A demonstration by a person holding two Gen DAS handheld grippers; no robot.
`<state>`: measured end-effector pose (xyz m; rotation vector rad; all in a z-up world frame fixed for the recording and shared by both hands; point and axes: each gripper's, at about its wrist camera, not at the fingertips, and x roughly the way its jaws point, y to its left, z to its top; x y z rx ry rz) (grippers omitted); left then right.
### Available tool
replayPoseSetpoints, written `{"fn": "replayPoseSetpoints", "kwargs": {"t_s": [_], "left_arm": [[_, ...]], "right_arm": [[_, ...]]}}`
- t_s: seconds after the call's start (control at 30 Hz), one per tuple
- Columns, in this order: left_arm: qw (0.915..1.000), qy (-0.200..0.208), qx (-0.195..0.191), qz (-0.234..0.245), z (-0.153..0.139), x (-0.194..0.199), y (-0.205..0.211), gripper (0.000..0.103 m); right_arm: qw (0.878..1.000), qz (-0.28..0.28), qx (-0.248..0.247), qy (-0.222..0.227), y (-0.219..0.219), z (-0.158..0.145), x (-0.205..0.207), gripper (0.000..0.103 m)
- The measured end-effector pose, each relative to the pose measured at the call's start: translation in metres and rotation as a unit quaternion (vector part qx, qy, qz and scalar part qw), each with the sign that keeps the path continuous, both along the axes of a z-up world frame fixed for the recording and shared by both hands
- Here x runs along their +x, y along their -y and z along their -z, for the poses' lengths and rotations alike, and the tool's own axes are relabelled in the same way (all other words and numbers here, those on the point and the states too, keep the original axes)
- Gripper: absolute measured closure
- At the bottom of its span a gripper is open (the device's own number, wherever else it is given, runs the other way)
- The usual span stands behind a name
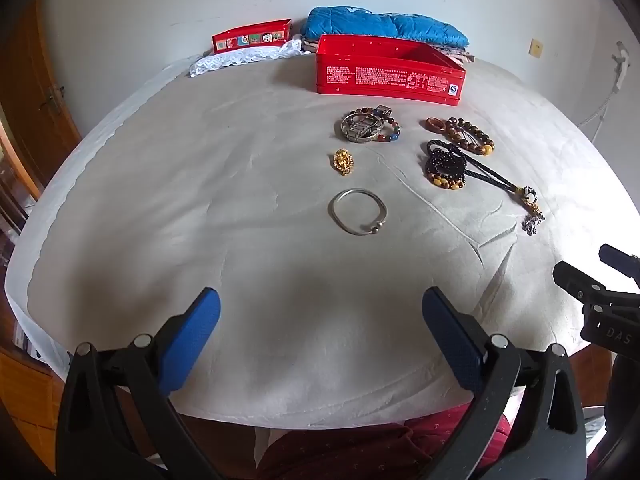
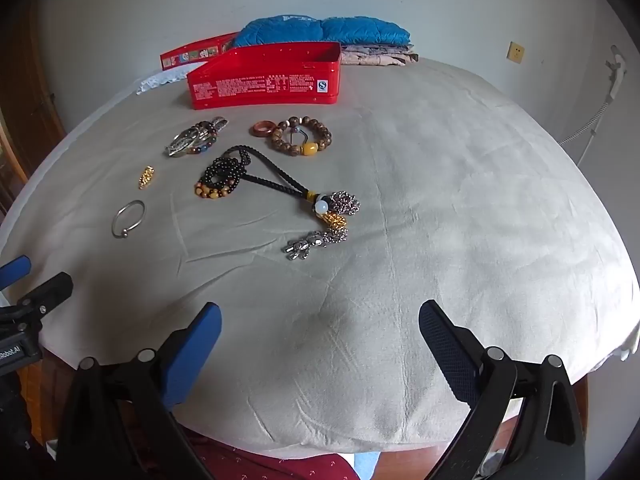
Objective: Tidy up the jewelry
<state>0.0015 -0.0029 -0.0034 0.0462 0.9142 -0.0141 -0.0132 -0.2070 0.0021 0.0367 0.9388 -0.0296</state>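
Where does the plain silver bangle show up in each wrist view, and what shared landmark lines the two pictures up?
Left wrist: silver bangle near the centre, nearest piece to the camera.
Right wrist: silver bangle far left, left of the black bead necklace.
Shared landmark: open red tin behind the jewelry.

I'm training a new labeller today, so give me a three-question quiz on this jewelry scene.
1. True or false: the red tin is open and no jewelry shows inside it.
2. Which piece lies nearest the left gripper? A) gold charm B) silver bangle C) wooden bracelet
3. Fill in: both the left gripper and the right gripper are ____ and hold nothing.

Key: 1 true; 2 B; 3 open
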Motion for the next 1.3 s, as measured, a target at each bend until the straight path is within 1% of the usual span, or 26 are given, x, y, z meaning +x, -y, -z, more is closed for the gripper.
{"fn": "replayPoseSetpoints", "kwargs": {"t_s": [0.93,1.3], "left_arm": [[1.0,0.001,0.0,-0.005,-0.0025,0.0016,-0.0063,0.003],[1.0,0.002,-0.001,-0.004,-0.0056,-0.0001,-0.009,0.003]], "right_arm": [[1.0,0.001,-0.001,0.002,0.0012,-0.0014,-0.0012,0.004],[1.0,0.001,-0.004,0.003,-0.0052,-0.0038,-0.0012,0.004]]}}
